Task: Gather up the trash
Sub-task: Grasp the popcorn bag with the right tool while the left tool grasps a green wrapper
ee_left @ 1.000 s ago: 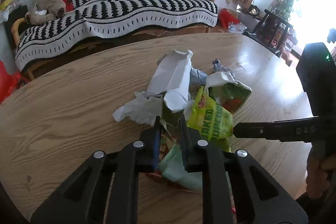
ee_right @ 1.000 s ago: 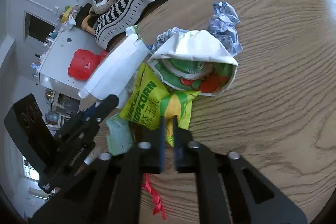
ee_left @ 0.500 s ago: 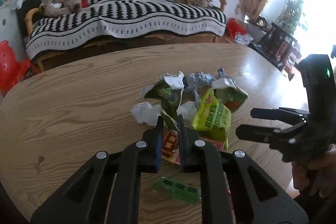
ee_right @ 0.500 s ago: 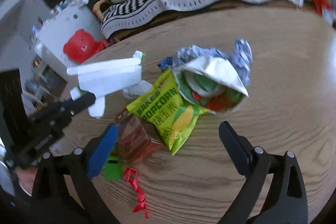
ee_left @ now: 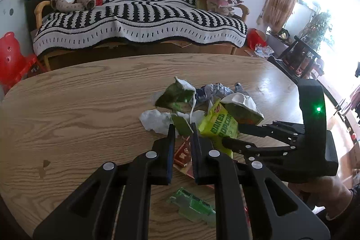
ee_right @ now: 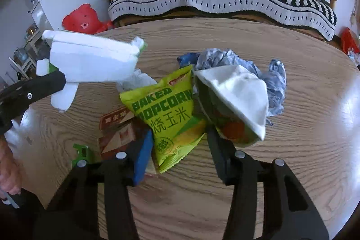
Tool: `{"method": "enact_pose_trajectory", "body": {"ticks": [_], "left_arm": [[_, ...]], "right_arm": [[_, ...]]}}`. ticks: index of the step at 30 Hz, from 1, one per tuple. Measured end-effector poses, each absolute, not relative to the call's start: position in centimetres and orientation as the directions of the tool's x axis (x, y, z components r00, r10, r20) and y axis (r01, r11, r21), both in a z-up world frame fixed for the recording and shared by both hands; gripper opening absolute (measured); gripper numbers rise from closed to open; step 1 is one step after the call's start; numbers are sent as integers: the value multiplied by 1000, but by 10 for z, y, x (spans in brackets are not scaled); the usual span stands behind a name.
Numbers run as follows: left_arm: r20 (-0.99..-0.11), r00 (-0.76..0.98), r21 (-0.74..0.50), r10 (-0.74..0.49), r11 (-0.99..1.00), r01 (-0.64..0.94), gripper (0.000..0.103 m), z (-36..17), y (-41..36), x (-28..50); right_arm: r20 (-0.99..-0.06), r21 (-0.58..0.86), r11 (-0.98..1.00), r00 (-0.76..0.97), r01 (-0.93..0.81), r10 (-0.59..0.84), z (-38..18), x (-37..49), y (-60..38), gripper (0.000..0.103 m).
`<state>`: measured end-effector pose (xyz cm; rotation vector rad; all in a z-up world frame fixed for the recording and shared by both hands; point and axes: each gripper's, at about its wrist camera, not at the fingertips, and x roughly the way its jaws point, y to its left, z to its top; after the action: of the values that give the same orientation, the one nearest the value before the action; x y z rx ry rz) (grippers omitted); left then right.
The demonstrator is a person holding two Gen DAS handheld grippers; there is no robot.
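Trash lies heaped near the middle of a large oval wooden table (ee_left: 74, 105), with a sofa under a black-and-white striped throw (ee_left: 139, 24) behind it. Largest in the heap is an open snack bag with a white lining (ee_right: 238, 100), lying on its side against crumpled blue-grey wrappers (ee_right: 227, 57). Beside it lies a yellow-green baked popcorn bag (ee_right: 171, 111), overlapping a red-brown carton (ee_right: 117, 134). Crumpled white tissue (ee_left: 155, 120) sits at the heap's left edge, and a small green plastic piece (ee_left: 193, 206) lies apart, nearer the camera.

Left gripper (ee_left: 181, 132) is closed on a torn green-and-white wrapper (ee_left: 177, 96), holding it lifted above the table. Right gripper (ee_right: 178, 138) has just been closing; its jaws stand partly apart astride the popcorn bag's lower end, and its pads seem not to press the bag, though the angle makes that hard to judge.
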<state>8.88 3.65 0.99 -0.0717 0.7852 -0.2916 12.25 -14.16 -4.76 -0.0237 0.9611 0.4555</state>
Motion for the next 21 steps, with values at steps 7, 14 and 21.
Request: {"method": "enact_pose_trajectory", "body": {"ticks": [7, 14, 21], "left_arm": [[-674, 684, -173, -279, 960, 220, 11, 14, 40, 86], [-651, 707, -183, -277, 961, 209, 9, 23, 42, 81], [-624, 723, -192, -297, 955, 226, 8, 33, 30, 75]], "right_arm": [[-786, 185, 901, 491, -392, 375, -40, 115, -140, 43], [-759, 216, 905, 521, -365, 391, -23, 102, -156, 42], [-741, 226, 918, 555, -325, 378, -8, 88, -186, 42]]}}
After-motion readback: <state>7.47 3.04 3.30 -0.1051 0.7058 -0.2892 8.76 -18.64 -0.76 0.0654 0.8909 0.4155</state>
